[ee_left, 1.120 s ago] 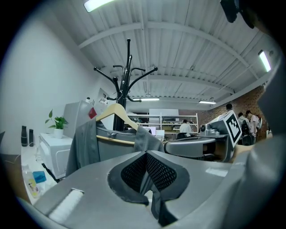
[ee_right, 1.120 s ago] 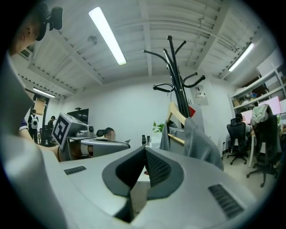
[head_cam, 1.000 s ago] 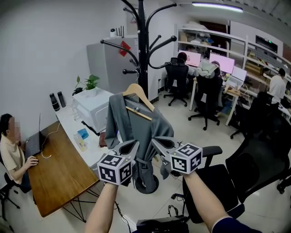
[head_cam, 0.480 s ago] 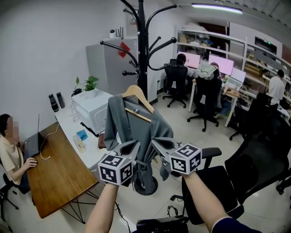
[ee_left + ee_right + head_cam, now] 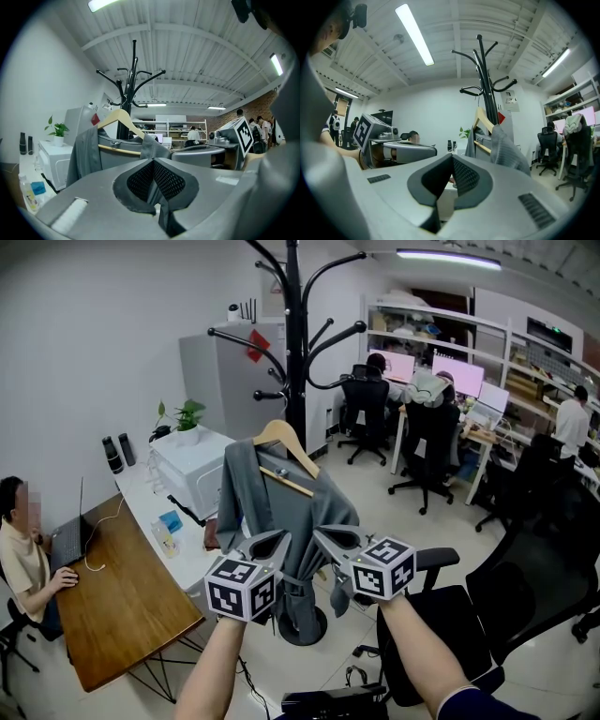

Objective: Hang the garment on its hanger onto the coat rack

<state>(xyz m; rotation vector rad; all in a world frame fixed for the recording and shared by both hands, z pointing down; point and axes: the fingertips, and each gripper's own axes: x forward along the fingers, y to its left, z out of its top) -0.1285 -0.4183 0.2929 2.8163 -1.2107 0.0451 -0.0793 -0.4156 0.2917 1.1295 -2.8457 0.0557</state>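
A grey garment [image 5: 281,498] hangs on a wooden hanger [image 5: 286,442] right in front of the black coat rack [image 5: 294,352]. The hanger's hook does not show, so I cannot tell whether it rests on a peg. My left gripper [image 5: 281,538] is shut, with grey fabric pinched between its pads [image 5: 140,180]. My right gripper [image 5: 317,534] is shut beside it; nothing shows between its pads [image 5: 464,177]. A fold of the garment [image 5: 506,147] lies along that gripper's right side. The hanger [image 5: 119,117] is tilted, its right end lower.
The rack's round base [image 5: 309,622] stands on the floor under the garment. To the left are a wooden desk [image 5: 122,596] with a seated person [image 5: 23,559] and a white cabinet [image 5: 192,465]. A black office chair [image 5: 450,615] is close on the right. More desks and people fill the back right.
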